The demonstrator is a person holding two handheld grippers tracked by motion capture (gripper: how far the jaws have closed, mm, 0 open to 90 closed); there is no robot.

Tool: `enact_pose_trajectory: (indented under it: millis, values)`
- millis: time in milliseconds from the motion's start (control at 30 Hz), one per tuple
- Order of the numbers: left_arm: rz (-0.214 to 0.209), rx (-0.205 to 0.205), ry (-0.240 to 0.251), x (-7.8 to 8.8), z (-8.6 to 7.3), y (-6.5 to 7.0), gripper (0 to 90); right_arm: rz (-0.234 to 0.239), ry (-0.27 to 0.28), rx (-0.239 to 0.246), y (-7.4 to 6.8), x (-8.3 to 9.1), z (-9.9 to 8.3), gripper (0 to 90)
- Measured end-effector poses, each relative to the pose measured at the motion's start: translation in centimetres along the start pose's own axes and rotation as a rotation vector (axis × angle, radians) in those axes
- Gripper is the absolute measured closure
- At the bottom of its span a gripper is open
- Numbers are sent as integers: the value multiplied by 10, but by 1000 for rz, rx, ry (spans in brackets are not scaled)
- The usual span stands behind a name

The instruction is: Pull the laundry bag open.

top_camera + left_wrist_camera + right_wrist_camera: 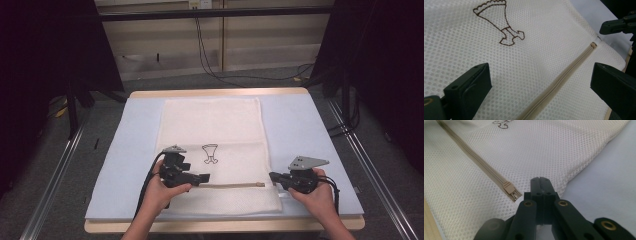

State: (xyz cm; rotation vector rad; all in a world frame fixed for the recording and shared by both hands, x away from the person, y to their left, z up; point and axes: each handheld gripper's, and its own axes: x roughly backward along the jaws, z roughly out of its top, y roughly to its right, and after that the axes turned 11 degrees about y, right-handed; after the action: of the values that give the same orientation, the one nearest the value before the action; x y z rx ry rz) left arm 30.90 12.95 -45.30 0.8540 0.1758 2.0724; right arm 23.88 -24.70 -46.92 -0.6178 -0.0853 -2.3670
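Note:
A white mesh bag (215, 125) lies flat on the mat, with a brown stitched motif (210, 153) and a beige zipper (230, 185) running across near its front edge. My left gripper (195, 172) hovers open over the zipper's left part; in the left gripper view its jaws (540, 75) stand wide apart above the mesh and the zipper (564, 80). My right gripper (272, 176) is shut at the bag's right edge. In the right gripper view its tips (540, 182) sit just right of the zipper pull (508, 187), with nothing visible between them.
The bag rests on a pale blue mat (300, 125) covering a wooden table (220, 92). Bare mat lies left and right of the bag. Black cables (210, 60) trail over the floor beyond the table, and metal rails (55, 170) run along both sides.

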Motion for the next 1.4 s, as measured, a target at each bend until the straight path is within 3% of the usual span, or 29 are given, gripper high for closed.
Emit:
enact_pose_trajectory:
  millis: [200,333,567,633,800,1033,1100,1300,1400]
  values:
    - [-7,-15,-14,-8,2,9,28,-1,1,-16,-1,0,-1,900]
    - [-30,-43,-30,-14,4,16,28,9,8,-8,-1,0,-1,900]
    - [-54,-55,-28,-25,8,31,40,10,8,-1,-4,1,-1,900]
    - [-58,-77,-29,-26,9,33,59,2,10,0,-5,2,0,900]
    - [-82,-73,-16,-31,9,39,133,4,11,-6,-4,2,0,900]
    - [-110,-111,-8,-39,11,46,186,3,17,-3,-4,3,0,900]
    - [-101,-81,-28,-40,12,49,196,5,12,-3,-4,2,-1,900]
    - [-111,-90,-9,-45,17,60,197,4,12,1,-5,1,-1,900]
    - [-102,-89,-24,-48,20,67,224,1,16,1,-4,2,-1,900]
